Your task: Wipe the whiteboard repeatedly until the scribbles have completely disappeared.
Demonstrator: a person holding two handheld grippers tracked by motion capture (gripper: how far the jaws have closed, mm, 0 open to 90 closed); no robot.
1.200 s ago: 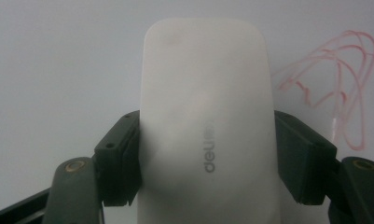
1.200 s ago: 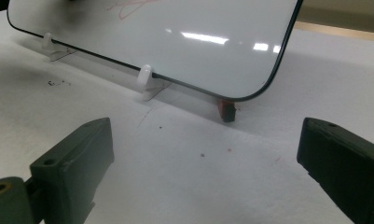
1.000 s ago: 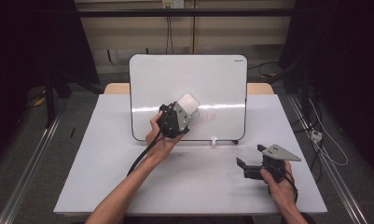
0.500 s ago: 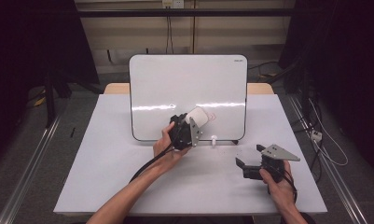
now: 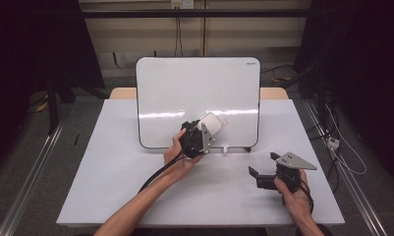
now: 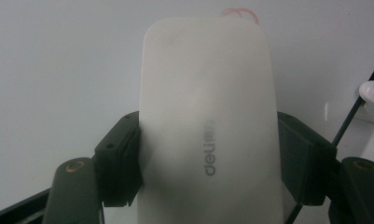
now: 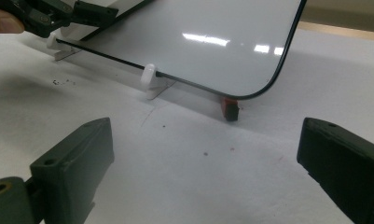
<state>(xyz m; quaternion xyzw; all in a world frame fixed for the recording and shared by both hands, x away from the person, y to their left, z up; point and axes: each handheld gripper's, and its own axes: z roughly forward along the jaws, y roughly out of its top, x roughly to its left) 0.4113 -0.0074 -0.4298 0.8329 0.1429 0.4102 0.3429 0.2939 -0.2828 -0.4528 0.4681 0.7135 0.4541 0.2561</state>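
The left gripper (image 5: 204, 133) clamps a white eraser (image 5: 210, 124) between its black jaws. In the left gripper view the eraser (image 6: 207, 121) stands lengthwise between the two pads, which press on its long sides, and grey lettering runs along its face. Its far end lies against the whiteboard (image 5: 184, 93), low and near the middle of the board's face in the high view. A small red mark (image 6: 240, 13) shows on the board just past the eraser's tip; in the high view the same mark (image 5: 224, 122) sits right of the eraser.

The whiteboard stands propped at the back of the white table (image 5: 111, 162), leaning away from the person, its lower edge held in small white clips (image 7: 148, 74). A red and black piece (image 7: 230, 108) lies on the table under the board's rounded corner in the right gripper view.

The right gripper (image 5: 263, 173) rests low over the table to the right, well apart from the board and the eraser. Its jaws stand wide apart with nothing between them, bare table showing in the gap. The left hand (image 5: 177, 152) grips its tool from below, and the right hand (image 5: 294, 189) holds its tool from behind.
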